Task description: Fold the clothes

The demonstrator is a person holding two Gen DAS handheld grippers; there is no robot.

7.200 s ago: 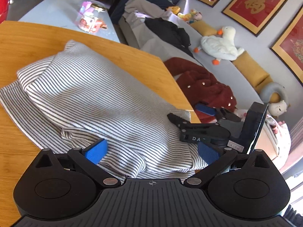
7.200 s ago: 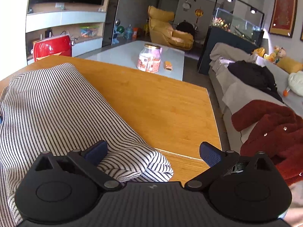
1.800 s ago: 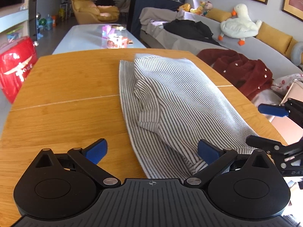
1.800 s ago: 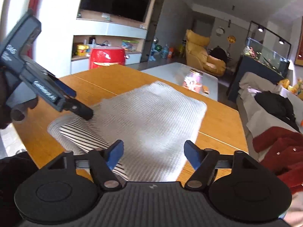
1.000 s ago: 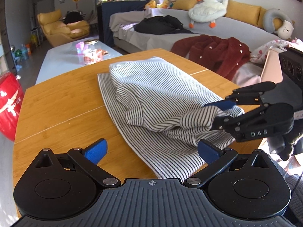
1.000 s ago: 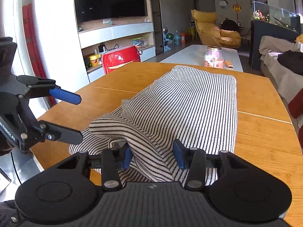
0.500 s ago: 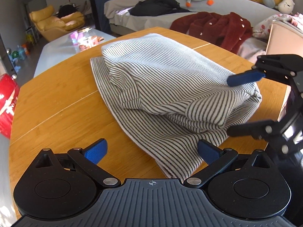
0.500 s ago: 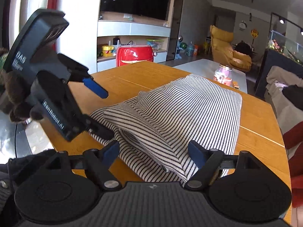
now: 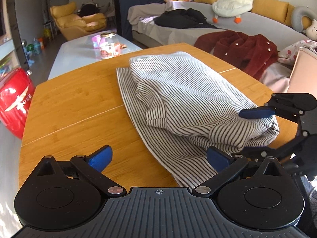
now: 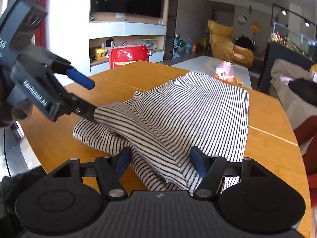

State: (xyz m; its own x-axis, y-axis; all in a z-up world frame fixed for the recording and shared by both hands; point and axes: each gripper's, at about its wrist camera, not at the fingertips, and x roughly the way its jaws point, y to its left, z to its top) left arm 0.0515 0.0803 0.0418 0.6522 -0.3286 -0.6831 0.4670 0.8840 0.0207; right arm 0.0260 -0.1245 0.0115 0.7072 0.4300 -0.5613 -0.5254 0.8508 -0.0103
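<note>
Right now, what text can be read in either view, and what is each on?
"GenRobot.AI": on the side of the left gripper, in the right wrist view.
"AS": on the same gripper's body, cut off at the picture's edge.
Emblem lettering on the red appliance: too blurred to read.
Label on the jar: too small to read.

A: Which parts of the shirt can't be seen?

B: Its near end runs under the right gripper's body in the right wrist view. The fold hides the layers below.

A: And the left gripper?

B: Its lower finger slips behind the cloth there, and the picture's edge cuts its housing. The hand holding it is a dark blur.

A: The jar?

B: Label too blurred to read.
</note>
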